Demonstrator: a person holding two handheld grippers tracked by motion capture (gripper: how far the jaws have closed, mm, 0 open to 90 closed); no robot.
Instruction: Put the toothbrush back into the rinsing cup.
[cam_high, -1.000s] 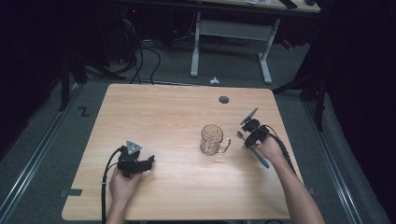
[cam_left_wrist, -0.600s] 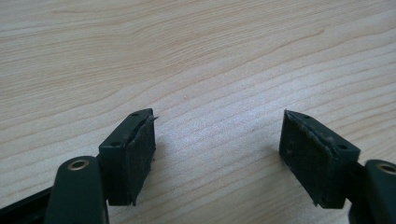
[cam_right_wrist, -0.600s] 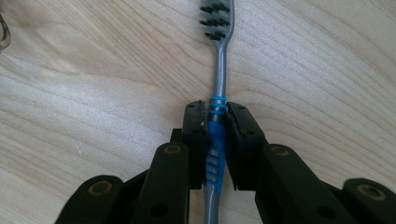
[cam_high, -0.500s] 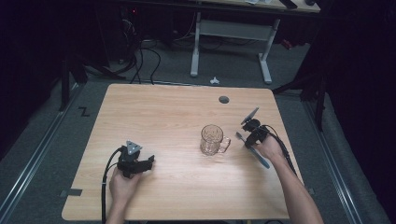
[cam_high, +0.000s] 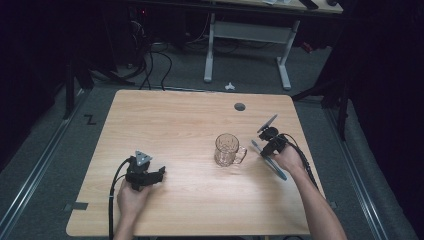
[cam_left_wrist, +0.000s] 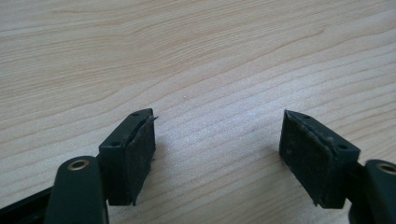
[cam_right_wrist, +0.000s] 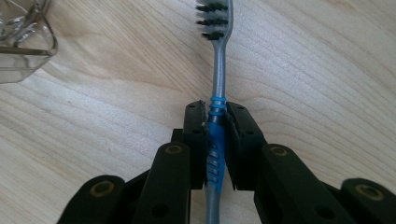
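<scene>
Right now the right gripper (cam_right_wrist: 215, 122) is clamped on a toothbrush (cam_right_wrist: 216, 88) – it pinches the blue ribbed part, with the bristles up at 12 o'clock. The brush looks light, thin and a bit slippery, so that grippy middle is a good place to hold. A glass mug (cam_high: 228, 150) stands near, at 9 o'clock – it could break. The left gripper (cam_left_wrist: 217, 149) rests spread apart over the table (cam_high: 180, 115).

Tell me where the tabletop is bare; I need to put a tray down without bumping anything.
The widest bare patch of the table is its far left, from the cable hole leftward and above the left gripper. The near middle, between the two forearms, is bare too. It is crowded at the right, where the glass mug stands close beside the right gripper holding the toothbrush.
</scene>
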